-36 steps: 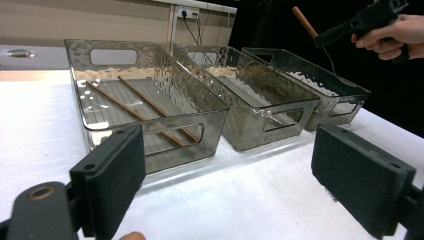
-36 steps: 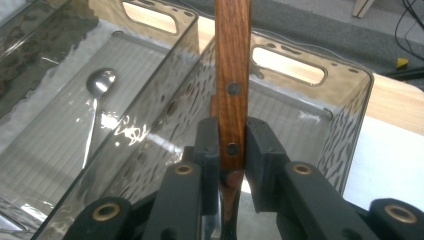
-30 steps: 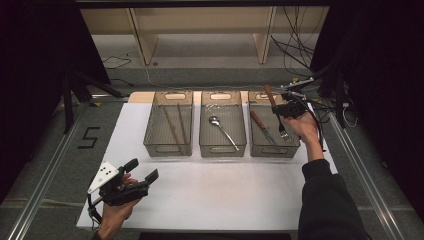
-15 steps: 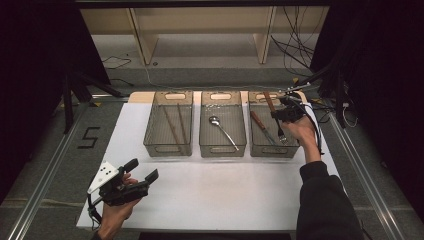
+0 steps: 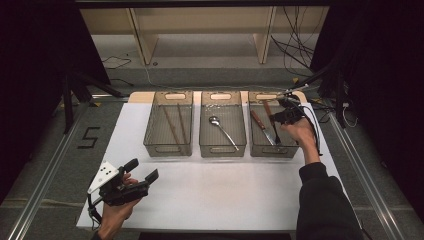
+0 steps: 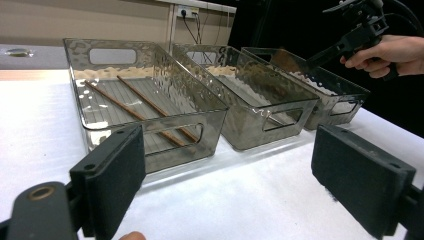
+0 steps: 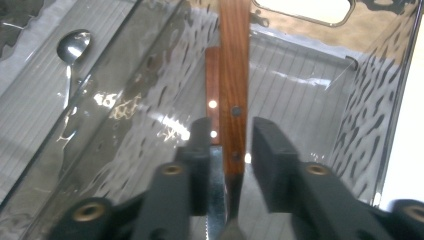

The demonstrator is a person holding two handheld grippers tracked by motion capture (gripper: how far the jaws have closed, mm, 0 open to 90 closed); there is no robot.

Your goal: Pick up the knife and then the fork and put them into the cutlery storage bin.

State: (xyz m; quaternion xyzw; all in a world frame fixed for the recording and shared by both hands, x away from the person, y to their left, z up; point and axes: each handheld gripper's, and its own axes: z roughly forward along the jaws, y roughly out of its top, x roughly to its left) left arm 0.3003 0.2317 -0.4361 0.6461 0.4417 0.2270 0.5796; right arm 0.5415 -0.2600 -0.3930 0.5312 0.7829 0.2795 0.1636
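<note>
Mostly ribbed clear plastic bins (image 5: 168, 131), 2 riveted wooden handles (image 7: 233, 75)

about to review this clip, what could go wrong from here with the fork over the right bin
1. The right gripper has just been opening; the wooden-handled fork between its jaws may drop onto the knife beneath and bounce or lie crooked.
2. The fork's handle leans toward the right bin's far wall, so it could end propped on the rim.

Glossy wood fork handle (image 7: 233, 75) in clear rippled plastic bin (image 7: 370, 100), shiny metal spoon (image 7: 70, 50)
</note>
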